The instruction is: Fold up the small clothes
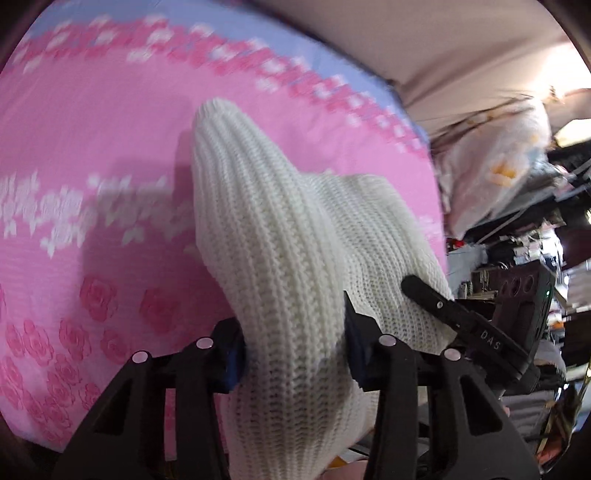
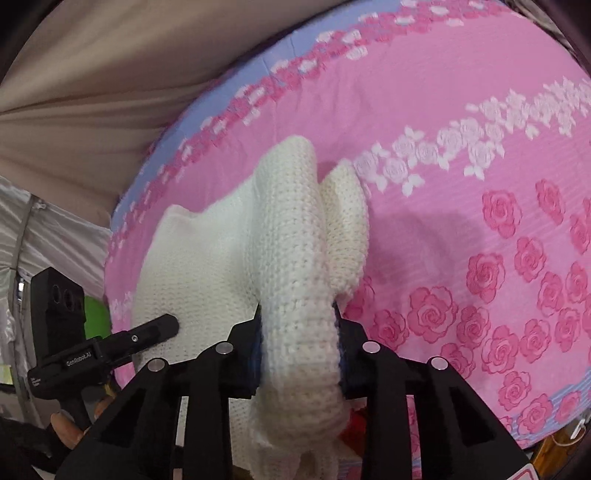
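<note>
A cream-white knitted garment point(image 1: 266, 229) hangs over a pink rose-patterned bedsheet point(image 1: 92, 155). My left gripper point(image 1: 293, 354) is shut on one bunched edge of it. My right gripper point(image 2: 299, 354) is shut on another bunched part of the same garment point(image 2: 291, 236). Both hold it lifted, and the rest drapes toward the sheet point(image 2: 461, 122). The right gripper also shows in the left wrist view point(image 1: 454, 314), against the garment's right side. The left gripper shows in the right wrist view point(image 2: 122, 343), at the garment's left side.
The bed's blue border point(image 1: 258, 33) runs along the far edge below a beige curtain point(image 2: 92, 81). Cluttered shelves and a floral pillow point(image 1: 495, 166) stand right of the bed in the left wrist view.
</note>
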